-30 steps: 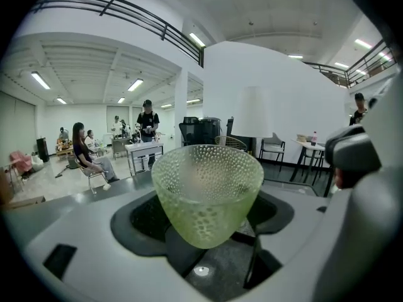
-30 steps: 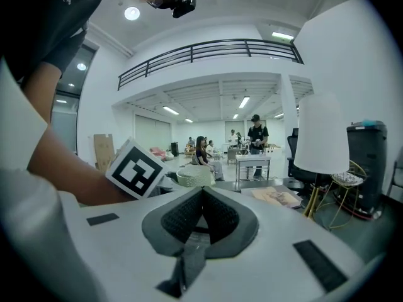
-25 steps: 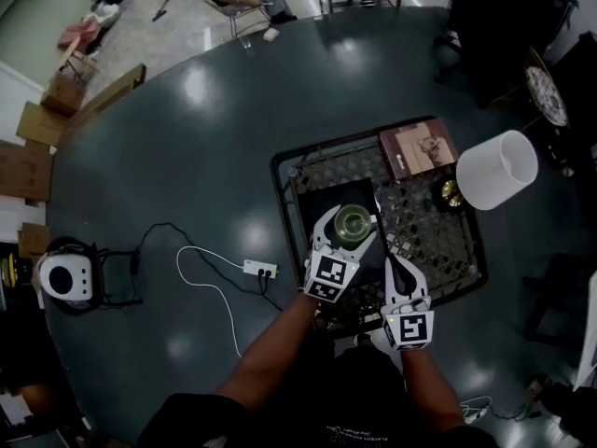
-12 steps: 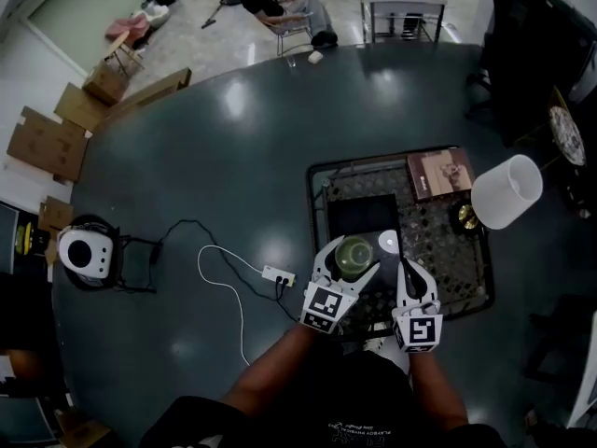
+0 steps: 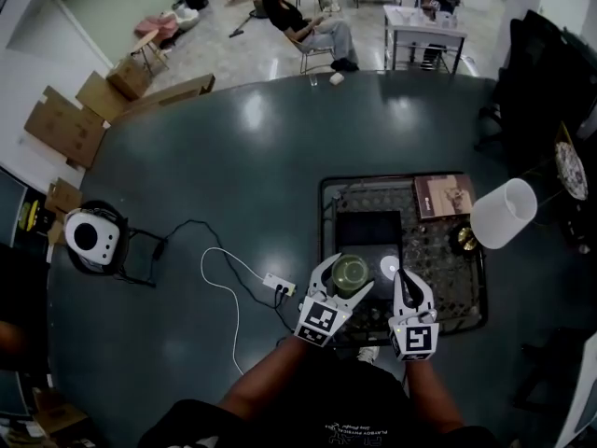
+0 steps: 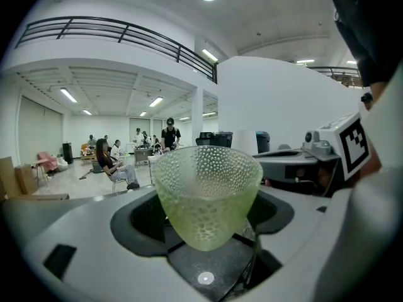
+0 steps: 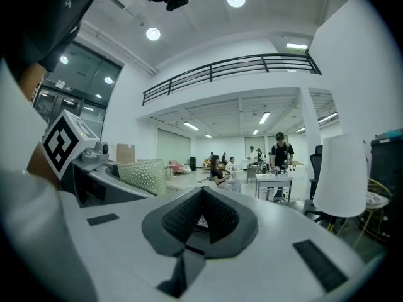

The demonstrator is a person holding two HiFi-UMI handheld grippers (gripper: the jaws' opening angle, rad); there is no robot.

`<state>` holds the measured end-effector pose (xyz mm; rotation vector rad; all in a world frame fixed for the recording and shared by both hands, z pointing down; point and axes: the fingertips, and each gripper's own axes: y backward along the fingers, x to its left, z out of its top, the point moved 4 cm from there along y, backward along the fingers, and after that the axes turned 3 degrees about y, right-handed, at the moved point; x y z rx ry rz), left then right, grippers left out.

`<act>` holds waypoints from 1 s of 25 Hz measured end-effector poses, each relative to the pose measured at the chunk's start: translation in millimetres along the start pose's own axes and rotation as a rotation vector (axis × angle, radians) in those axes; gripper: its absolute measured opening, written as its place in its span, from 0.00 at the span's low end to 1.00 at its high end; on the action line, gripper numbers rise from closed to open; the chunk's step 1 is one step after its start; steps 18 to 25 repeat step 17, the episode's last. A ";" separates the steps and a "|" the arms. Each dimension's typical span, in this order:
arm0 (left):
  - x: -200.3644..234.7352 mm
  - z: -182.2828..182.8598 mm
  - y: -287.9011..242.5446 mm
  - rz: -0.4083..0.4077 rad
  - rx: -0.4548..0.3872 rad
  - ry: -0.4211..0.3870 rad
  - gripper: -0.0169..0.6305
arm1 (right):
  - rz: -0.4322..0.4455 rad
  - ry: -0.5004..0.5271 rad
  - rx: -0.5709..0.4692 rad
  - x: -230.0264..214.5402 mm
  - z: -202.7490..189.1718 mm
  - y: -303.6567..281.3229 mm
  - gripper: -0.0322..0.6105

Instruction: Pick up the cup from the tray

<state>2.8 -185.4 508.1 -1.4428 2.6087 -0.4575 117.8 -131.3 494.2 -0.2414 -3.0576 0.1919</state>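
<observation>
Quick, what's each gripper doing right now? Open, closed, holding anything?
Left gripper: closed on the green dimpled cup, held upright between its jaws.
Right gripper: closed, nothing between its jaws.

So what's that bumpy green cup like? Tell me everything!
The cup is see-through pale green glass or plastic, covered in little round bumps. It is wide at the open top and narrower at the bottom. It looks empty and stands upright. The left gripper holds it between its jaws, over the black tray.
</observation>
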 end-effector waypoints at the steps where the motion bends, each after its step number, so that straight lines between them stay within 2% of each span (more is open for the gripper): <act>1: -0.5 2.2 2.1 0.007 -0.003 -0.003 0.60 | 0.005 0.002 -0.005 1.2 5.5 0.0 0.06; 7: -4.2 13.5 9.7 0.033 -0.026 -0.017 0.61 | 0.028 0.017 -0.032 4.2 7.1 4.3 0.06; 13: -11.3 8.1 13.5 0.047 -0.021 -0.013 0.61 | 0.025 0.062 -0.029 6.3 14.2 4.0 0.06; 25: -15.3 5.7 16.3 0.051 -0.026 -0.013 0.61 | 0.034 0.049 -0.045 9.3 15.0 3.6 0.06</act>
